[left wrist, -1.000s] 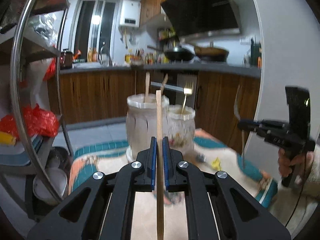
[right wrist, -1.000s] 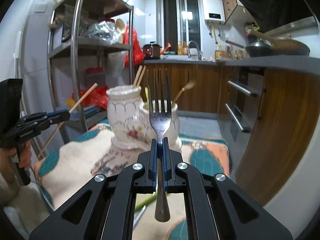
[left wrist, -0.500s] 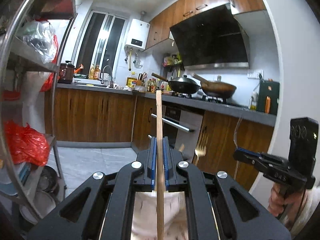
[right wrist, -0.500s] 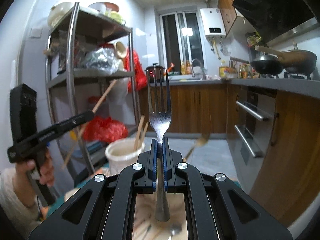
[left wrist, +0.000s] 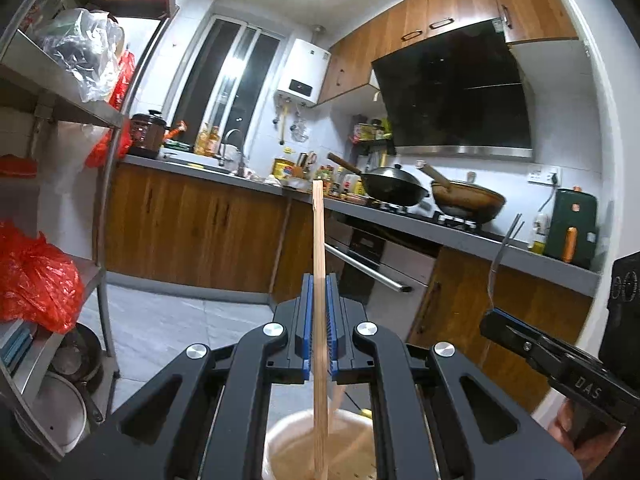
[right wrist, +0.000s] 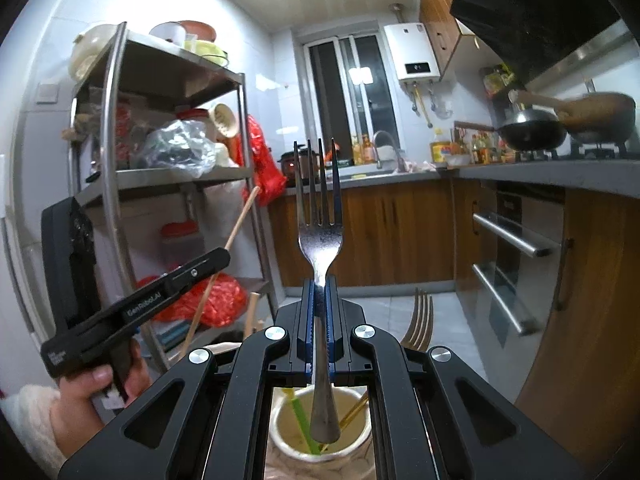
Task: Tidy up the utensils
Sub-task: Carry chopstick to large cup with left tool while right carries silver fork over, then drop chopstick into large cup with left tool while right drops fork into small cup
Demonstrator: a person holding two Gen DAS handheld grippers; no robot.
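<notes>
While the left tongs, marked "GenRobotAI", clamp a chopstick, the right tongs pinch a fork.

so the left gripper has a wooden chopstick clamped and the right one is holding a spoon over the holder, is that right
Not quite. The right gripper is shut on a fork, not a spoon: the right wrist view shows four tines standing up above the jaws, with its handle end hanging over the holder. The rest holds: the left gripper has a wooden chopstick clamped, as the left wrist view shows.
</notes>
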